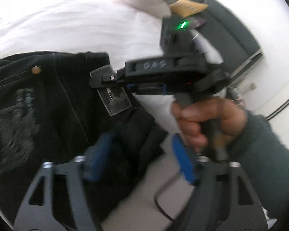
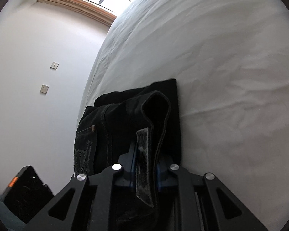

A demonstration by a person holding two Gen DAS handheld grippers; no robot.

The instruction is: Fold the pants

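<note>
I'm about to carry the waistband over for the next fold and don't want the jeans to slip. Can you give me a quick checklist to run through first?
1. Right gripper shut on the waistband: ok, its jaws pinch the waistband with its leather patch.
2. Left gripper holding cloth: not ok, its jaws stand wide open, though dark fabric lies between them.
3. Black jeans resting on the white bed: ok.
4. Clear sheet beyond the jeans to fold onto: ok in the right wrist view.
5. Waistband flat: not ok, it stands up in a loop.
6. Legs lying straight: cannot tell, mostly out of view.
</note>
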